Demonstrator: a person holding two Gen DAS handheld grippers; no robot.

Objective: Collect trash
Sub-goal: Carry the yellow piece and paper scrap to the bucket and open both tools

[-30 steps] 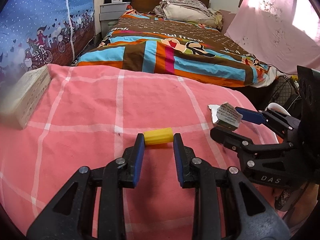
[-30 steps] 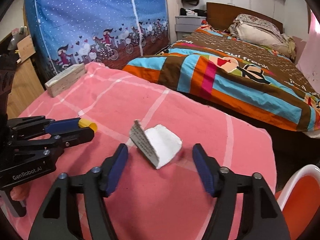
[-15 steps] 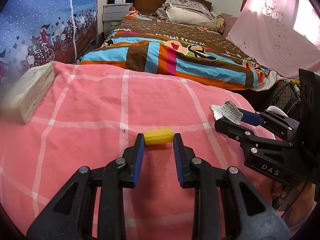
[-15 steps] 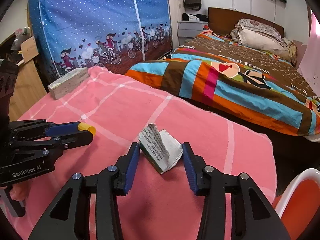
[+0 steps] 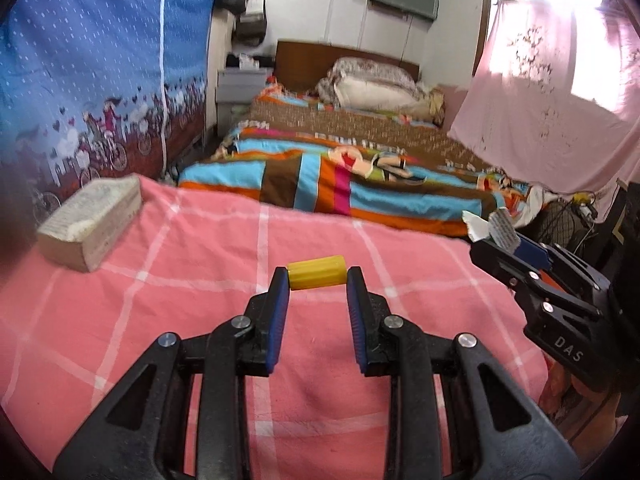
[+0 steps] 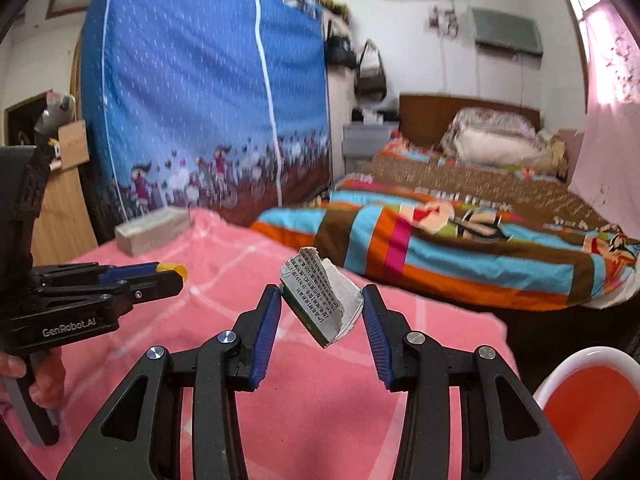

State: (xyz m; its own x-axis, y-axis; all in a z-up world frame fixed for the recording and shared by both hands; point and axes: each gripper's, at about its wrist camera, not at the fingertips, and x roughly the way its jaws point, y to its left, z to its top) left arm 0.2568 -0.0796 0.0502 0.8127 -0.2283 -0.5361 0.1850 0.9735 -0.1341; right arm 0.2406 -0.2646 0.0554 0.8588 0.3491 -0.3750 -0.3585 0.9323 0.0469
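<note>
Claws clamp both scraps above the pink-clothed table (image 5: 168, 320): left claw (image 5: 318, 280) pinches a stiff yellow cap (image 5: 317, 272) endwise; right claw (image 6: 320, 312) squeezes a light, crushable torn paper carton (image 6: 322, 304) across its flattened sides.

Bright daylight enters through the pink curtain (image 5: 560, 92), glaring white at its top. Background beside it is smeared, probably motion blur. Fisheye bending, dark vignette at edges.
</note>
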